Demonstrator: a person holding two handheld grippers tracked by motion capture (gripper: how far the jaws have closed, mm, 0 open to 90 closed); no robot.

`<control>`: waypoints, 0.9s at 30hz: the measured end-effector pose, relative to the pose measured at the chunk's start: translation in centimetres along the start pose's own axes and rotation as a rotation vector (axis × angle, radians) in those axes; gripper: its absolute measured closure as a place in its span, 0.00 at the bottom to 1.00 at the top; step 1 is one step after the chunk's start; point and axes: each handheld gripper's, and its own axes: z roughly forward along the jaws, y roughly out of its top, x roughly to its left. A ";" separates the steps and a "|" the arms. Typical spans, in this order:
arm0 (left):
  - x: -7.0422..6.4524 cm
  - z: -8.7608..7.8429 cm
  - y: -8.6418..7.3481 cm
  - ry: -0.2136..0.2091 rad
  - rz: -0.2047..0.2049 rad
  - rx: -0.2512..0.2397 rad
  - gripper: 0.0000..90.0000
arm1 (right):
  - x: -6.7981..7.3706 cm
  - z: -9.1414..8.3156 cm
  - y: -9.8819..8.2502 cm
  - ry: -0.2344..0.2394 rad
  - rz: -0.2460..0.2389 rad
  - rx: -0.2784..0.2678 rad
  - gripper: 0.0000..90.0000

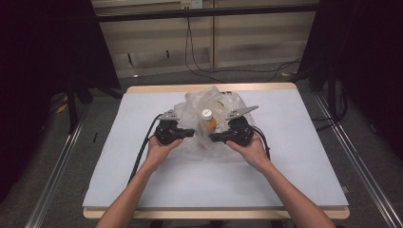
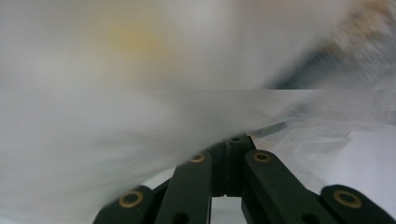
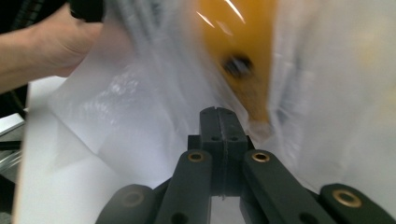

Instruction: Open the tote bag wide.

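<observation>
Plastic bag (image 1: 209,124) — pinched between both grippers' closed jaws — holds an orange bottle (image 1: 208,119).

Black tongs (image 2: 232,148) pressed together at the tips, blurred translucent plastic bag (image 2: 140,116) draped over them, faint orange patch seen through it, white desk (image 2: 364,158) at right.
</observation>
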 end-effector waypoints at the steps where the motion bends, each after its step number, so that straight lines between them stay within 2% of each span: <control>1: 0.1 0.3 -0.4 0.001 -0.015 0.004 1.00 | -0.2 0.1 -0.3 -0.009 0.004 0.006 1.00; 2: 0.4 0.4 -0.6 -0.002 -0.006 0.020 1.00 | -0.7 0.1 -0.9 -0.023 0.011 0.011 1.00; 4: 0.8 0.6 -1.0 0.012 -0.018 0.032 1.00 | -1.5 0.1 -1.7 -0.046 0.025 0.017 1.00; 6: 1.1 0.8 -1.5 0.034 -0.034 0.055 1.00 | -2.7 0.1 -2.7 -0.065 0.059 0.018 1.00; 8: 1.5 0.9 -2.0 0.033 -0.046 0.059 1.00 | -3.3 0.2 -3.6 -0.067 0.088 0.028 1.00; 12: 1.7 1.1 -2.3 0.034 -0.047 0.078 1.00 | -3.5 0.8 -4.3 -0.079 0.080 0.071 1.00; 14: 1.8 1.1 -2.5 0.029 -0.059 0.070 1.00 | -3.6 1.2 -4.5 -0.109 0.061 0.106 1.00; 17: 1.7 0.8 -2.5 0.040 -0.051 0.087 1.00 | -4.1 1.1 -5.0 -0.087 0.100 0.076 1.00; 19: 1.6 0.7 -2.5 0.053 -0.046 0.079 1.00 | -3.9 1.0 -4.9 -0.106 0.092 0.083 1.00; 20: 1.6 0.5 -2.4 0.054 -0.050 0.063 1.00 | -3.8 1.0 -4.8 -0.100 0.087 0.080 1.00; 23: 1.2 -0.5 -1.9 0.024 -0.060 0.010 1.00 | -3.5 0.6 -4.5 -0.083 0.089 0.041 1.00; 27: 0.0 -2.5 -1.2 0.004 -0.023 -0.042 1.00 | -2.6 -0.9 -3.3 -0.077 0.056 -0.034 1.00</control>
